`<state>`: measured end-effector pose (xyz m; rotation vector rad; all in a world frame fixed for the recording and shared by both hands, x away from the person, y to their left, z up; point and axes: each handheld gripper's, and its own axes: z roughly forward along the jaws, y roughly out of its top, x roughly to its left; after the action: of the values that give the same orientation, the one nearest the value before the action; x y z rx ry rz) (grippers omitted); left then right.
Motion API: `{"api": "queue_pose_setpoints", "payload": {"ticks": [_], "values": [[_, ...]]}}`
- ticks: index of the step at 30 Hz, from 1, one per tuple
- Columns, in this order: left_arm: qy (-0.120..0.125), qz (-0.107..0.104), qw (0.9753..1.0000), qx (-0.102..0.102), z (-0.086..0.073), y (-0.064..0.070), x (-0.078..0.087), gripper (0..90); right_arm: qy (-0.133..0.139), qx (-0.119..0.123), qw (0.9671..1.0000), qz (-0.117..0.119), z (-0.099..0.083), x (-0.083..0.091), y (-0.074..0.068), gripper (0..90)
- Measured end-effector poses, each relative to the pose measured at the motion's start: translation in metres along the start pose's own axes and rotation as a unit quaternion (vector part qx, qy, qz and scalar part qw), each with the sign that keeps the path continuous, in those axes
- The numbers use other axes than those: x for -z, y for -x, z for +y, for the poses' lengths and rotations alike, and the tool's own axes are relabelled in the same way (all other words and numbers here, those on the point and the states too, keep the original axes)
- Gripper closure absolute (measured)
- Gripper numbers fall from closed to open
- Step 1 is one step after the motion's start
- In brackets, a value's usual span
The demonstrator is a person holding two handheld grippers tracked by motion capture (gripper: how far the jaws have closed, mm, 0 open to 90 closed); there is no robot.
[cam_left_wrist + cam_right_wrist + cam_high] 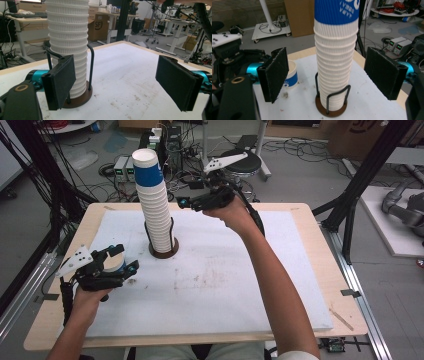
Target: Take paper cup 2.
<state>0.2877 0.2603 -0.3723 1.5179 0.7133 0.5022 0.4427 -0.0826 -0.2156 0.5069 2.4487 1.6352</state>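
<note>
The stack of cups (154, 205) stands upright in its wire holder (163, 247) on the white mat (225, 280) of the table (320, 270); the topmost cup carries a blue band, the ones below are white and ribbed. My right tool (192, 202) hovers just beside the upper half of the stack, on its right, raised well above the mat, with its jaws spread wide and nothing between them; in the right gripper view the stack rises between the two pads without touching either. My left tool (120, 262) sits low, left of the holder and nearer to me, its jaws apart. A single cup (291, 75) with a blue band stands on the mat at that tool, left of the stack.
</note>
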Motion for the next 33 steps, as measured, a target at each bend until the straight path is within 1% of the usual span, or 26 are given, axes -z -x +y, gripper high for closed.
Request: {"api": "queue_pose_setpoints", "payload": {"ticks": [6, 11, 18, 20, 23, 25, 27, 30, 33], "values": [[0.000, -0.002, 1.0000, 0.001, -0.001, 0.000, 0.000, 16.5, 0.003, -0.001, 1.0000, -0.001, 0.018, -0.013, 0.003, 20.3], [0.000, -0.002, 1.0000, 0.002, -0.002, -0.001, 0.000, 16.7, 0.004, 0.003, 1.0000, 0.001, 0.031, -0.027, 0.005, 20.3], [0.000, -0.004, 1.0000, 0.004, -0.003, -0.002, 0.000, 16.8, 0.000, 0.000, 1.0000, -0.006, 0.047, -0.046, 0.009, 20.3], [-0.002, -0.005, 1.0000, 0.004, -0.003, -0.002, 0.000, 16.8, -0.004, 0.001, 0.9999, -0.014, 0.053, -0.052, 0.010, 20.3], [-0.002, -0.004, 1.0000, 0.003, -0.004, -0.002, 0.000, 16.9, -0.003, 0.001, 0.9998, -0.017, 0.062, -0.060, 0.012, 20.3], [-0.001, -0.005, 1.0000, 0.004, -0.003, -0.002, 0.000, 16.9, -0.003, 0.002, 0.9998, -0.017, 0.068, -0.064, 0.012, 20.3], [0.000, -0.004, 1.0000, 0.006, -0.003, -0.002, 0.001, 16.9, 0.001, 0.000, 0.9999, -0.011, 0.075, -0.071, 0.011, 20.3], [0.001, -0.004, 1.0000, 0.006, -0.004, -0.003, 0.002, 16.9, 0.000, 0.004, 0.9999, -0.013, 0.078, -0.075, 0.010, 20.3], [0.001, -0.003, 1.0000, 0.007, -0.003, -0.003, 0.003, 17.0, -0.003, 0.002, 0.9999, -0.014, 0.082, -0.080, 0.010, 20.5]]}}
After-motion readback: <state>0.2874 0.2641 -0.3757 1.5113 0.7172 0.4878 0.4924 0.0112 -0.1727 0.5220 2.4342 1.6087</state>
